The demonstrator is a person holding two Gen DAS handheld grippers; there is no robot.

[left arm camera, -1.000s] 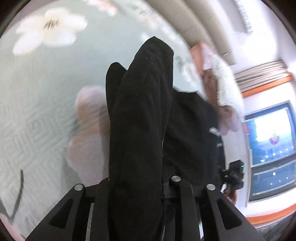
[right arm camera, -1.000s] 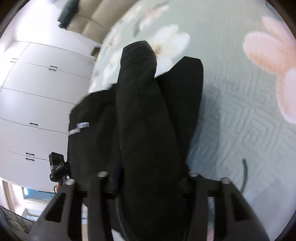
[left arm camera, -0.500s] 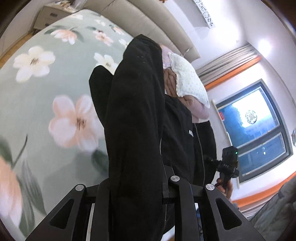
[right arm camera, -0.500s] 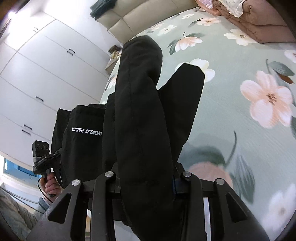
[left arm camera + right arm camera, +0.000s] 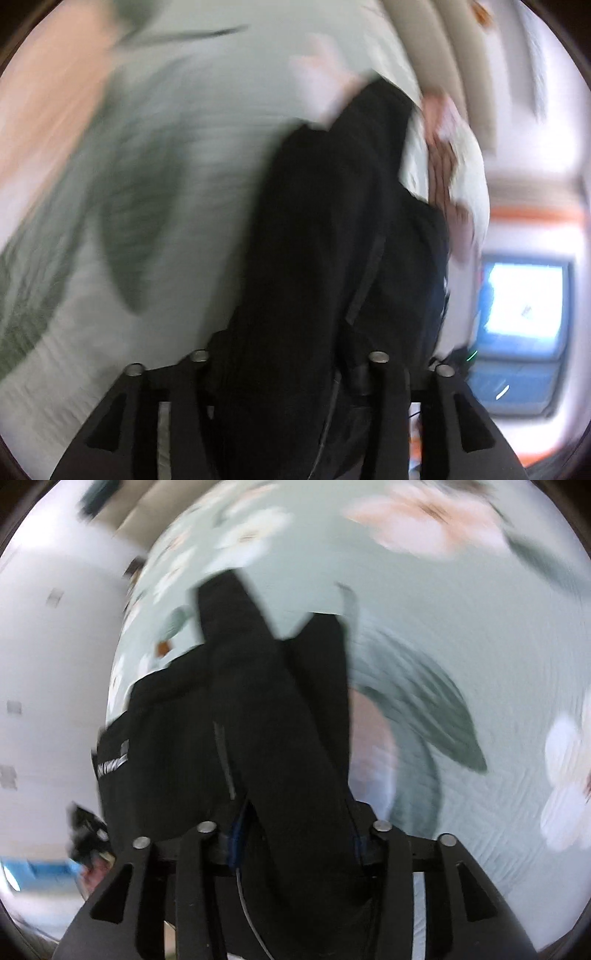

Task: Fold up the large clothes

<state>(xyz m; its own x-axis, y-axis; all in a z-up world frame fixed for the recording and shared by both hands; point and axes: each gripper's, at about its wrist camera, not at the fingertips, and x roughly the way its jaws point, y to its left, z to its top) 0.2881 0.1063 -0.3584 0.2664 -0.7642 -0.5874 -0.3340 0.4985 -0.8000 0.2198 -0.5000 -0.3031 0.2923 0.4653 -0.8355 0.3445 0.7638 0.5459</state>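
Both cameras swing down toward the bed; left gripper and right gripper, jaws clamped on the black garment, probably mid-fold — next, lay it flat.

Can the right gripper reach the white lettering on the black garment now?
Probably not. The right gripper is shut on the black garment itself, so it is occupied; the white lettering lies off to its side, on cloth hanging between both grippers.
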